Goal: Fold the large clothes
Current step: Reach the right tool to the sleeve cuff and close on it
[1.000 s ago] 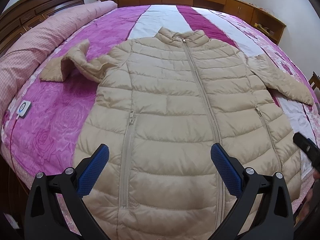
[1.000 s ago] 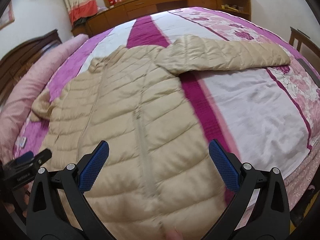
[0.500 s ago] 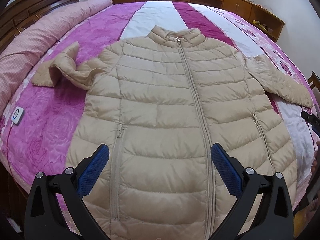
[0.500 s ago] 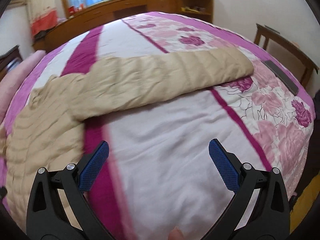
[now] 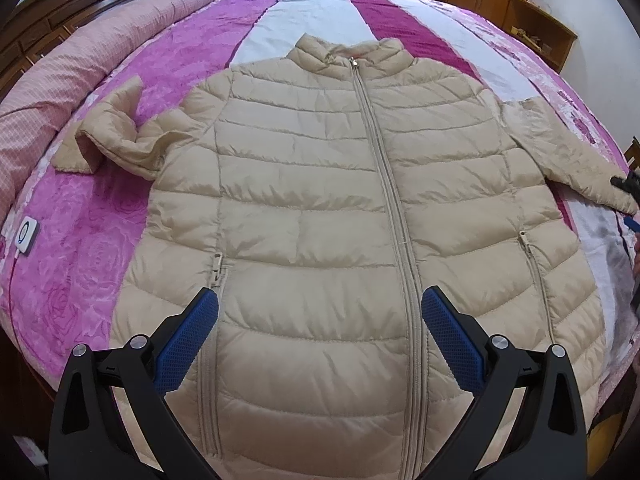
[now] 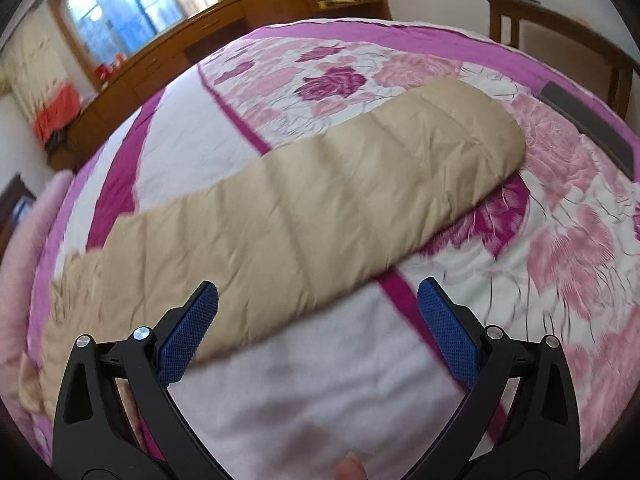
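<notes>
- Left wrist view: a beige quilted puffer jacket (image 5: 320, 208) lies face up and zipped on the pink-and-white bedspread (image 5: 80, 248), collar at the far end; its left sleeve (image 5: 120, 136) is bent back on itself.
- The left gripper (image 5: 318, 340) hovers over the near hem, fingers spread apart and holding nothing.
- Right wrist view: the right gripper (image 6: 318, 328) hangs over the extended right sleeve (image 6: 320, 208), fingers released and empty.
- Good practice, as a judgement: pinch the sleeve close to its cuff (image 6: 496, 140), taking both layers, then carry it across the chest without dragging the body.
- Compared with one second ago, the right gripper has swung from the jacket body to the sleeve; the left view has closed in slightly.
</notes>
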